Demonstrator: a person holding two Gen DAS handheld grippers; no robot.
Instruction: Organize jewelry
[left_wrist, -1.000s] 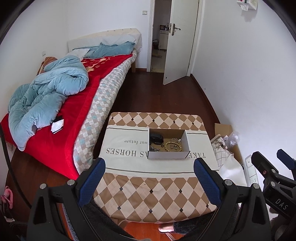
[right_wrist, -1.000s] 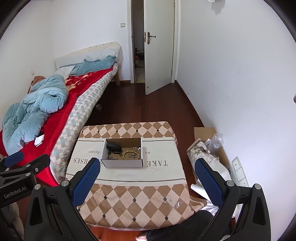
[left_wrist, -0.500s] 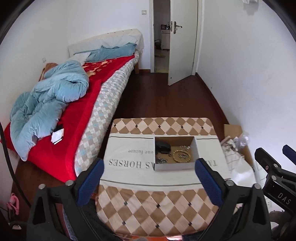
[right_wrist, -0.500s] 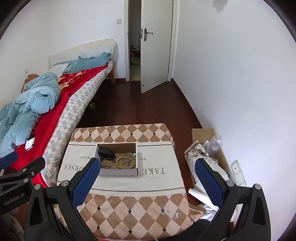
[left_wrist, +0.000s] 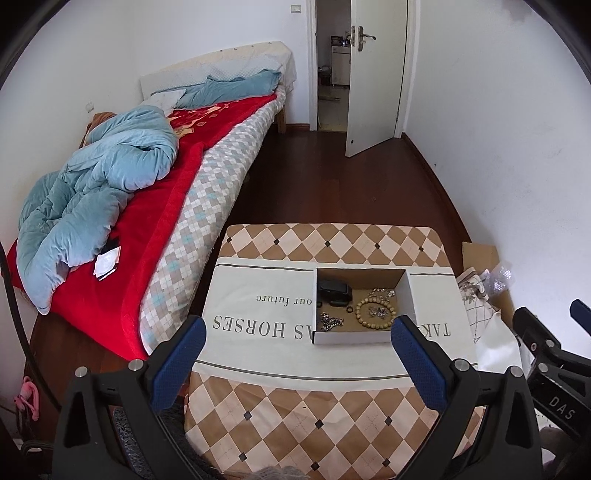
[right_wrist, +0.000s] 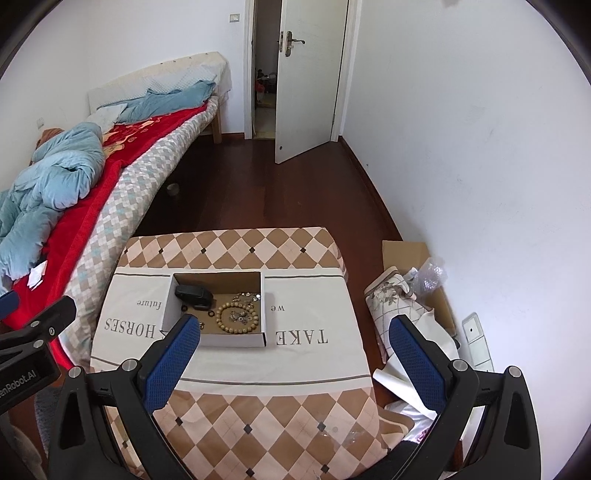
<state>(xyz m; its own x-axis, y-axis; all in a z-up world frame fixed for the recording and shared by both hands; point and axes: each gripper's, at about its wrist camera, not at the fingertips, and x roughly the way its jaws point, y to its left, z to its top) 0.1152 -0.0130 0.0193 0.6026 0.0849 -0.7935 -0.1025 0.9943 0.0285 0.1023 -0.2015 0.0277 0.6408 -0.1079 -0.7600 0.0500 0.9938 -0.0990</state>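
A shallow white cardboard box (left_wrist: 410, 295) (right_wrist: 168, 301) rests on a small table with a checkered cloth (left_wrist: 332, 410) (right_wrist: 280, 413). Inside lie a wooden bead bracelet (left_wrist: 373, 314) (right_wrist: 238, 318), a black case (left_wrist: 334, 290) (right_wrist: 194, 294), silver chain pieces (left_wrist: 330, 320) and small rings. My left gripper (left_wrist: 297, 332) hangs open above the table's near half, short of the box. Likewise open, my right gripper (right_wrist: 295, 332) hovers above the table with its left fingertip over the box's near left corner. Neither holds anything.
A bed (left_wrist: 207, 177) with a red blanket and a blue quilt (left_wrist: 96, 184) runs along the left. Bags and flattened cardboard (right_wrist: 410, 295) lie on the floor right of the table. A white door (right_wrist: 306, 81) stands ajar at the back.
Both grippers have moved forward and lower toward the table, so the box looks larger and nearer. Both stay open and empty.
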